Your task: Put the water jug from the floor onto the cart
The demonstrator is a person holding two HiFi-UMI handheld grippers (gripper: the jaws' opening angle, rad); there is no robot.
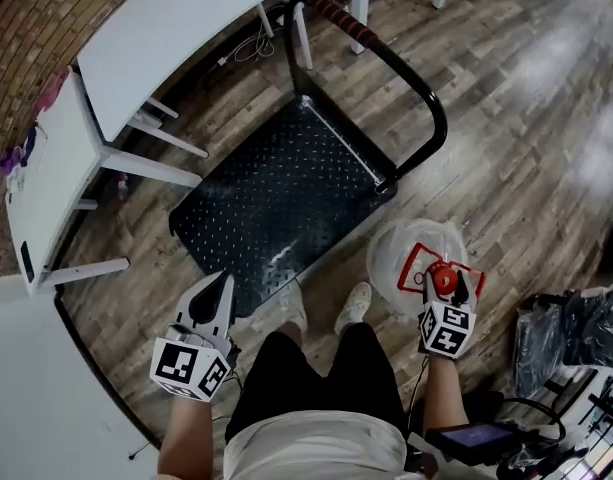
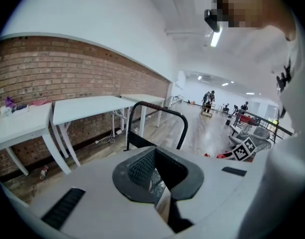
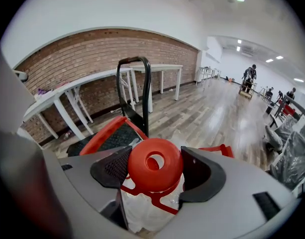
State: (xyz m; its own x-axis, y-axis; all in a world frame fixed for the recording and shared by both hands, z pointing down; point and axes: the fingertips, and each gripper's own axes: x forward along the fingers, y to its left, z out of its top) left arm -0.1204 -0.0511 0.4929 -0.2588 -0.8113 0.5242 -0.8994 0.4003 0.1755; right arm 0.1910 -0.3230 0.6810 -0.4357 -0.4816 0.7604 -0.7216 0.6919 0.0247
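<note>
Right tongs (image 1: 448, 280) clamp the water jug (image 1: 404, 246) beside the cart (image 1: 276, 203) edge.

The cart (image 1: 276, 208) has a dark, faintly glossy deck that looks like metal, studded with small raised dots, and a smooth black tube handle (image 1: 441, 118) with a red-and-dark wrapped grip (image 1: 341, 16); the floor (image 1: 526, 98) is wood-look plank with a soft sheen. The water jug (image 1: 396, 248) is cloudy clear plastic with a glossy red plastic cap (image 3: 154, 164) and red frame (image 3: 102, 132). The brick wall (image 3: 92, 54) is rough and matt, the tables (image 1: 176, 28) smooth white, and the left gripper (image 2: 156, 169) and right gripper (image 3: 154, 167) have matt pale-grey shells with dark, finely gridded pads (image 3: 111, 169).
</note>
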